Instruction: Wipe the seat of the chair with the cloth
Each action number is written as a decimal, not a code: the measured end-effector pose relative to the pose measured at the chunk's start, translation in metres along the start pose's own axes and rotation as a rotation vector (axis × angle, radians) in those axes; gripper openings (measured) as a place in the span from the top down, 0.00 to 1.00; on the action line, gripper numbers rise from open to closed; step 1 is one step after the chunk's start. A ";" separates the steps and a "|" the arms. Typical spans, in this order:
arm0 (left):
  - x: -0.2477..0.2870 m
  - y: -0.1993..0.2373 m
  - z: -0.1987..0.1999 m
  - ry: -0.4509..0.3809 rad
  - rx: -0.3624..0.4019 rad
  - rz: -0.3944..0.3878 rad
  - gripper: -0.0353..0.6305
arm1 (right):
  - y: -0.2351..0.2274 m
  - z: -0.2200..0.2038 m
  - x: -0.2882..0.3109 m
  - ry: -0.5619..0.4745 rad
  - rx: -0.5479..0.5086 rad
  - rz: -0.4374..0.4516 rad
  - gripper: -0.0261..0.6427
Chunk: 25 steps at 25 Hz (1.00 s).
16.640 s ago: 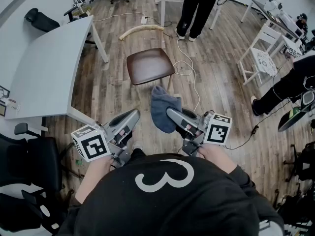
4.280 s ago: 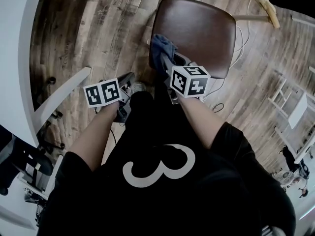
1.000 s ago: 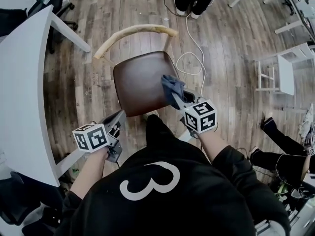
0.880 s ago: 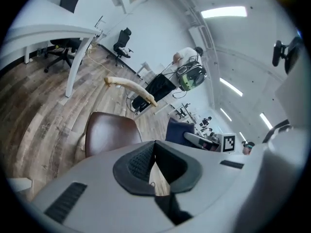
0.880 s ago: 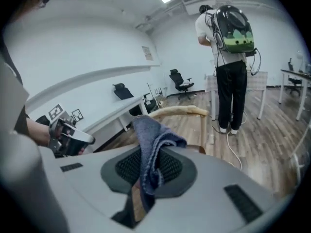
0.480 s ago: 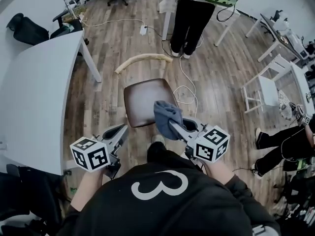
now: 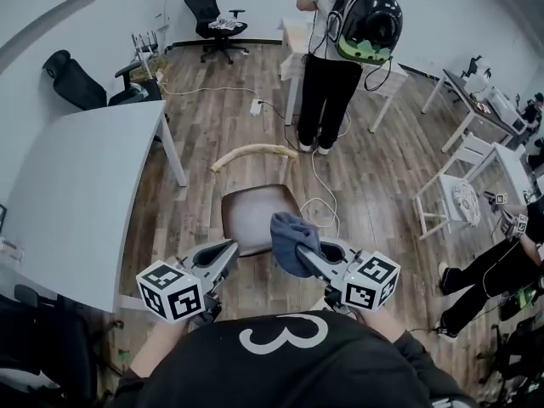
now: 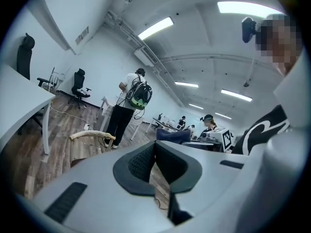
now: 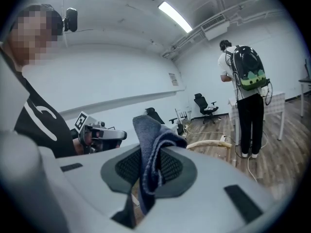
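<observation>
We log: right tool (image 7: 303,254) clenched on the blue cloth (image 7: 287,236) near the chair seat (image 7: 249,216); left tool (image 7: 229,249) closed, empty.

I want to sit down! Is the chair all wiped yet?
Can't say it's done: the seat shows no clear sign of wiping. In hand: the right hand-held gripper clamps the cloth, held up off the seat. The left hand-held gripper is shut, empty. Left: cloth down on the seat and rub.

Site: I read open-plan office/lab | white desk (image 7: 76,185), black swivel chair (image 7: 208,7), floor cables (image 7: 212,90), plank floor (image 7: 195,151) | ceiling strip lights (image 8: 158,27)
</observation>
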State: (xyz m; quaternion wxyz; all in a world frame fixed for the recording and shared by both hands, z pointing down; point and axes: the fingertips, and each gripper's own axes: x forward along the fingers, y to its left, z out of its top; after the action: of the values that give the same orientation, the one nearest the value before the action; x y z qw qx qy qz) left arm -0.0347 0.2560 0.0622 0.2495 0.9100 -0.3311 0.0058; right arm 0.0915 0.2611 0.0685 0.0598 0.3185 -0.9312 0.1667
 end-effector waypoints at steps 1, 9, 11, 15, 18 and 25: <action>0.003 -0.004 0.000 -0.002 0.001 0.002 0.93 | 0.000 0.002 -0.006 -0.010 0.006 0.004 0.88; 0.016 -0.030 0.006 -0.020 -0.009 -0.027 0.93 | -0.005 0.011 -0.034 -0.064 -0.009 0.006 0.88; 0.016 -0.034 0.003 -0.020 -0.007 -0.029 0.93 | -0.004 0.011 -0.037 -0.073 -0.003 0.010 0.88; 0.013 -0.037 0.009 -0.024 -0.002 -0.029 0.93 | 0.000 0.013 -0.039 -0.077 -0.003 0.013 0.88; 0.007 -0.037 0.013 -0.027 -0.001 -0.029 0.93 | 0.004 0.016 -0.036 -0.078 -0.004 0.007 0.88; -0.011 -0.031 0.008 -0.053 -0.012 -0.018 0.93 | 0.016 0.014 -0.030 -0.100 -0.008 0.007 0.88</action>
State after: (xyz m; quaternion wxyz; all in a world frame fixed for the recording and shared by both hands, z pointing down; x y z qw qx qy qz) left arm -0.0257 0.2789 0.0394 0.2461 0.9114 -0.3292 -0.0224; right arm 0.1050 0.2852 0.0446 0.0140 0.3230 -0.9348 0.1469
